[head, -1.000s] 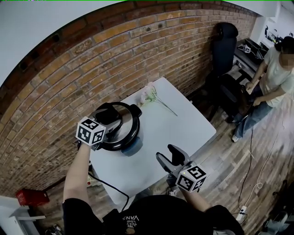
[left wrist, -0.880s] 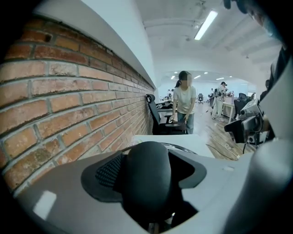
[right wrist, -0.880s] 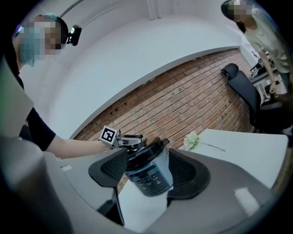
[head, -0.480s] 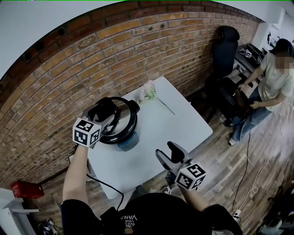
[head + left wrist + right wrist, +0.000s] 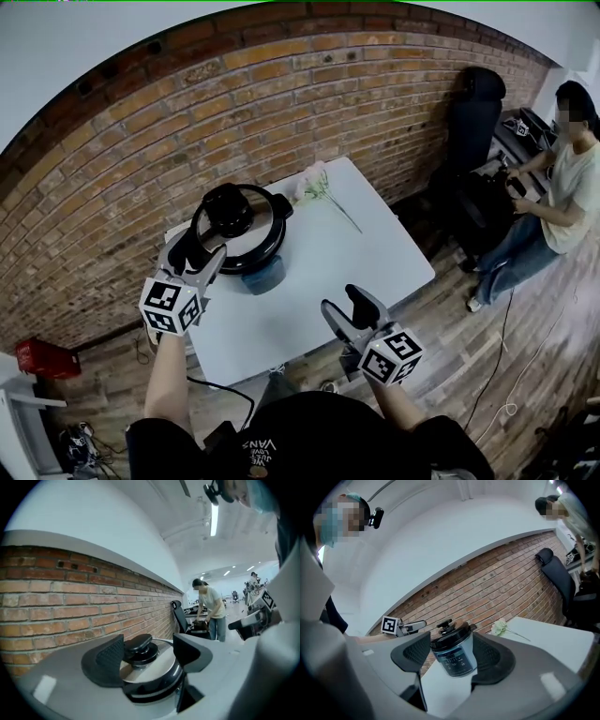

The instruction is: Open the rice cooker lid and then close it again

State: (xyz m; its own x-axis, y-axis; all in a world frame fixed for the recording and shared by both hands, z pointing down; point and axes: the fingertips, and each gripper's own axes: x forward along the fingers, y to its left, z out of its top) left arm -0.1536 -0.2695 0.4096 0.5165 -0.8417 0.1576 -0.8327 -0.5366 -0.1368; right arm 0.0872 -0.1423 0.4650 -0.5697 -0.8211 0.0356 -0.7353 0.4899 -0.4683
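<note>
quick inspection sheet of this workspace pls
surface: white table by the brick wall
job's things: rice cooker, lid down
clutter: flower sprig
grippers: left gripper jaws just opened, wide apart, beside the cooker, holding nothing; right gripper open, empty
cables: black cable below the table edge; floor cable at right
surroundings: office chair, person, red box

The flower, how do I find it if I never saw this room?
Look for the long brick wall, then the white table in front of it. Near the table's wall side, just right of the round black-lidded rice cooker, lies the flower: pale pink blossoms on a thin stem, lying flat while the cooker stands tall.
</note>
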